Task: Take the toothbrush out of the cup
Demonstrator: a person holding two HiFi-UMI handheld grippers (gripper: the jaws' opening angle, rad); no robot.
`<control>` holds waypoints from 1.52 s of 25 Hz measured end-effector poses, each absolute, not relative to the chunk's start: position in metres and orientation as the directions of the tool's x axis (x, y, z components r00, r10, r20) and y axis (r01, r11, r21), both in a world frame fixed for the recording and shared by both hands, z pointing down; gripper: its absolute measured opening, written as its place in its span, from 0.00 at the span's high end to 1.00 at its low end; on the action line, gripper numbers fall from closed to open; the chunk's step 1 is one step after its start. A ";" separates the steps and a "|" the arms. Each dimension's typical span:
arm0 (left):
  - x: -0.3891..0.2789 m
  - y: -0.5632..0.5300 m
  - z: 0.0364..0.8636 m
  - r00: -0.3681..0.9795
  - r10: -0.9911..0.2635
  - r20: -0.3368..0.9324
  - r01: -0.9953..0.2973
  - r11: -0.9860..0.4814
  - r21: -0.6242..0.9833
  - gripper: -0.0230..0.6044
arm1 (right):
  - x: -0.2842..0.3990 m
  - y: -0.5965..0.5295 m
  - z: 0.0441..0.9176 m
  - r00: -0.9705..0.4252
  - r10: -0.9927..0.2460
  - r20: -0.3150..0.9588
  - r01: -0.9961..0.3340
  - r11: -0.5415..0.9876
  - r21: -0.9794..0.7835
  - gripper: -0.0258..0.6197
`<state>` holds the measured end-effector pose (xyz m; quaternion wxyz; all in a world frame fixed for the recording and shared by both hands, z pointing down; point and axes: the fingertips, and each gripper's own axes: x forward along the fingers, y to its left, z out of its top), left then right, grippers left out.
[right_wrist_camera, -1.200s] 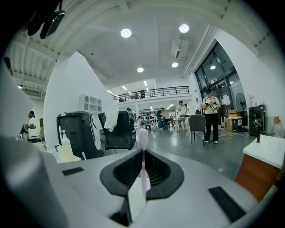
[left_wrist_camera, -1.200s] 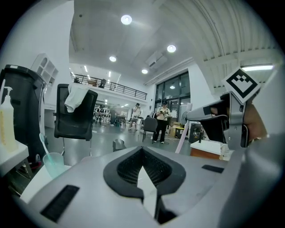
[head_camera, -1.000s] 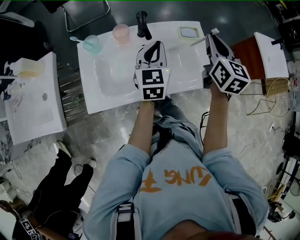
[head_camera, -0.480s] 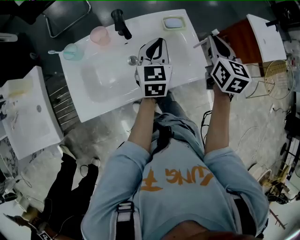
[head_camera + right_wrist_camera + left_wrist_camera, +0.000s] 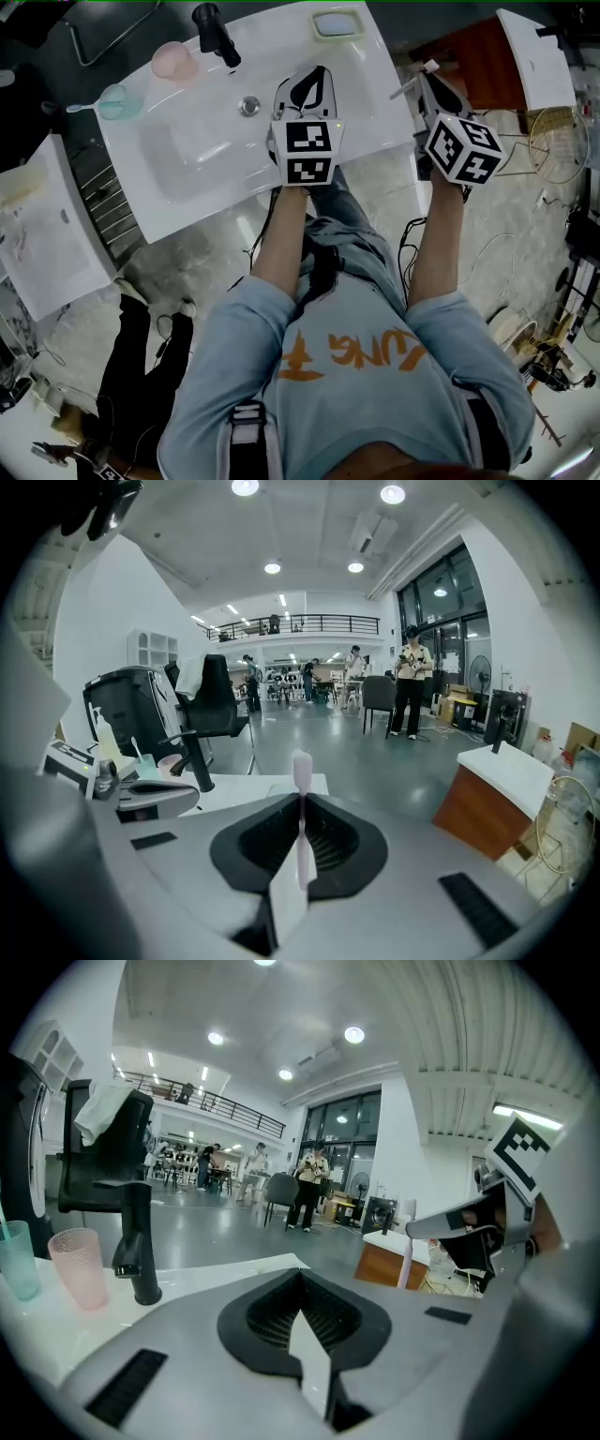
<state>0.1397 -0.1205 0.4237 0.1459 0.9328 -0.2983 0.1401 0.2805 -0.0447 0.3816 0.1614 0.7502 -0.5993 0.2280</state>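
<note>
My right gripper (image 5: 427,75) is shut on a pale pink toothbrush (image 5: 405,86). It hangs just past the right edge of the white sink counter (image 5: 187,187). In the right gripper view the toothbrush (image 5: 302,827) stands upright between the jaws, head (image 5: 302,769) up. A teal cup (image 5: 114,100) with another brush in it and a pink cup (image 5: 174,60) stand at the counter's far left. My left gripper (image 5: 317,77) is over the counter near the drain (image 5: 249,105), shut with nothing in it (image 5: 305,1312).
A black faucet (image 5: 214,33) rises behind the basin, with a soap dish (image 5: 336,23) at the back right. A wooden cabinet with a white top (image 5: 520,56) and a wire basket (image 5: 553,141) stand to the right. Another white counter (image 5: 47,244) and a person (image 5: 131,375) are at the left.
The sink counter has slid left and turned in the head view. Both grippers keep their places in it, so the right one with the toothbrush now sits beyond the counter's right edge.
</note>
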 end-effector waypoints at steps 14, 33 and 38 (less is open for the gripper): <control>0.180 -0.124 0.454 0.775 -0.498 0.389 -0.602 -0.768 0.219 0.93 | 0.310 -0.042 0.428 0.107 -0.751 0.652 -0.980 -0.190 -0.058 0.90; 0.193 -0.134 0.485 0.701 -0.540 0.465 -0.684 -0.695 0.223 0.93 | 0.323 -0.070 0.483 -0.088 -0.728 0.680 -0.952 -0.140 -0.273 0.90; 0.200 -0.132 0.494 0.685 -0.541 0.488 -0.696 -0.684 0.218 0.93 | 0.326 -0.074 0.503 -0.130 -0.706 0.697 -0.940 -0.135 -0.313 0.90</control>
